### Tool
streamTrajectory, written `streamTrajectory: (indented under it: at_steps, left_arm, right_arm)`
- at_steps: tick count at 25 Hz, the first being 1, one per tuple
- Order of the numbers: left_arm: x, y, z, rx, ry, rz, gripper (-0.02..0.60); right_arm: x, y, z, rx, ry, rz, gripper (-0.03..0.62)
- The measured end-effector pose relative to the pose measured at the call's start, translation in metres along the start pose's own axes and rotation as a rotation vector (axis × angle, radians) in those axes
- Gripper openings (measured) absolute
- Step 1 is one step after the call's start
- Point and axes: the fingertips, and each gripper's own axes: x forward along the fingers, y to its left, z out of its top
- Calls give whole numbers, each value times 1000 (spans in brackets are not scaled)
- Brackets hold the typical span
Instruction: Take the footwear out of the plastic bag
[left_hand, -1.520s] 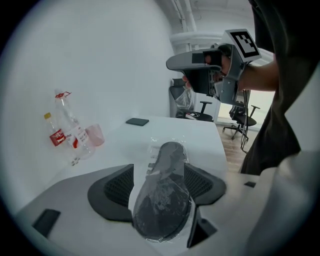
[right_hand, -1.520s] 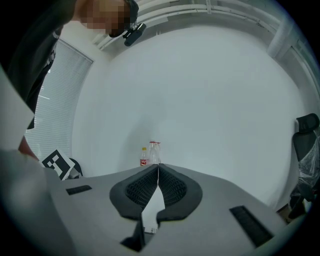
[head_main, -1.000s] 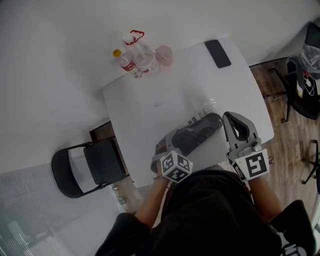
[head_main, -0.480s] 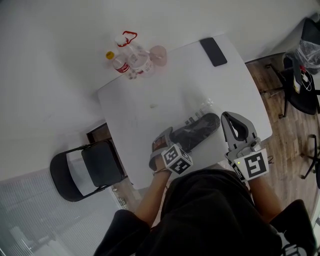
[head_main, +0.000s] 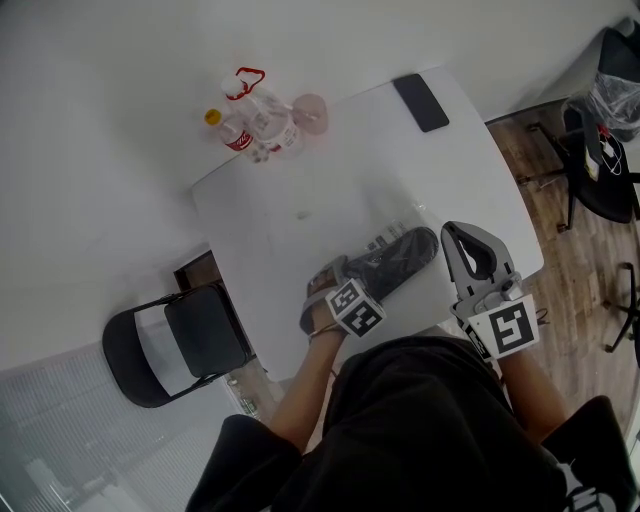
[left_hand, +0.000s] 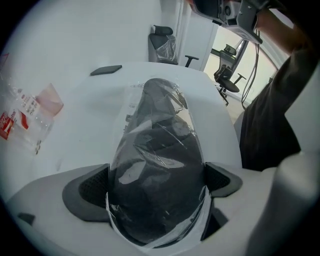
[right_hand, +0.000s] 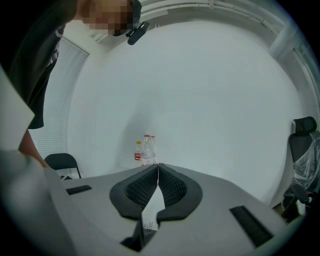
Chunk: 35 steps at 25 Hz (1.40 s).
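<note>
Newly spread wide, the left tool (left_hand: 156, 184) straddles the dark slipper (left_hand: 156, 145) inside its clear plastic bag (left_hand: 131, 102), seemingly poised to clamp; the right tool (right_hand: 158, 187) is closed, empty.

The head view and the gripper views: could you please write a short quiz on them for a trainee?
1. What lies between the fingers of the left gripper?
2. True or false: the right gripper is shut and empty.
3. On the white rectangular table, the flat black phone lies at: A the near left corner, B the far right corner, C the centre.
Key: 1 a black slipper in a clear plastic bag; 2 true; 3 B.
</note>
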Motion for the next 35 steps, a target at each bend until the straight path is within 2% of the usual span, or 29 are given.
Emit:
streamTrajectory:
  at_steps: [4,8,18,22,29,31,35]
  left_arm:
    - [2,-1,1,-6,5,-34,568]
    - [0,-1,2,-4,-14,-27,566]
    - [-14,-1,6,43,-119,72,563]
    - [-28,3,13,59,-205,126,528]
    - [-61,19,23,112,-355,270,442]
    - [-74,22,28,101,-419,297,434]
    - [-113,32,38,94,-559,361,426]
  right_arm:
    - [0,-1,1,0,-2,5,20]
    - [1,-3,1,3,-7,12,20]
    - [-7,-16,11,-11,-32,1,20]
    - [-13,-30,15,-32,-37,-14,20]
    - [-21,-57,23,-92,-34,-16,20]
    - [-22,-57,27,-115,-29,19,20]
    - [-19,-49,35,-153,50,178,21]
